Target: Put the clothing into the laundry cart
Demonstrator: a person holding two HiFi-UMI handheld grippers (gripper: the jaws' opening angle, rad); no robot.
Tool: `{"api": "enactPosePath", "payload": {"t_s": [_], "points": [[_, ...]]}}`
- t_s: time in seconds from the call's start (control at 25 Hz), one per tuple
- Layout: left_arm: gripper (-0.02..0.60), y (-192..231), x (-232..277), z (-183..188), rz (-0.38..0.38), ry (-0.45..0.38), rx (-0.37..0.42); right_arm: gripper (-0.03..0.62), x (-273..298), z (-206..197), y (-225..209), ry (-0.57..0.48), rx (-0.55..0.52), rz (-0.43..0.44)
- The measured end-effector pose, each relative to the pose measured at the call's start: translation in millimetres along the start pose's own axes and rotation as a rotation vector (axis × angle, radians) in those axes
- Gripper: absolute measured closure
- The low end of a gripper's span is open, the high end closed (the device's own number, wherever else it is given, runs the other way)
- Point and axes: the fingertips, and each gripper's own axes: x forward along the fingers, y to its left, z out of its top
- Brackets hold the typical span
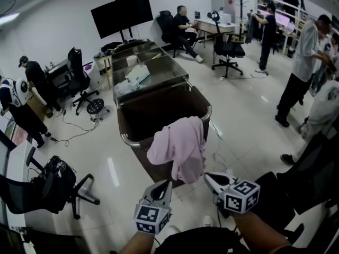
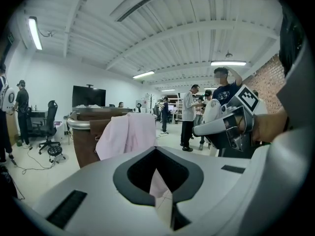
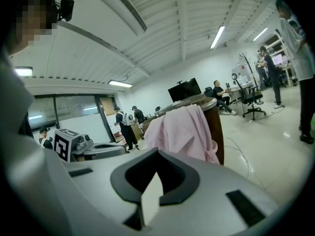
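L gripper (image 1: 164, 186): jaws shut, nothing held. R gripper (image 1: 208, 178): jaws shut, empty. Both just below hem of pink garment (image 1: 177, 144). Garment: draped over near rim of brown laundry cart (image 1: 159, 110), most of it hanging down outside wall.

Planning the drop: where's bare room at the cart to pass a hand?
Cart inside is bare behind the shirt; the near rim left of the shirt is free, floor either side too. Crowded: near-right rim under the shirt, and the table behind, piled with cloth.
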Motion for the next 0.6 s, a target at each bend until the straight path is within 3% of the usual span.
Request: {"api": "enactPosePath", "payload": {"t_s": [0.6], "points": [[0.583, 0.2, 0.7, -1.2, -0.008, 0.008, 0.013, 0.592, 4.2, 9.9, 2.4, -0.006, -0.02, 0.008]]}}
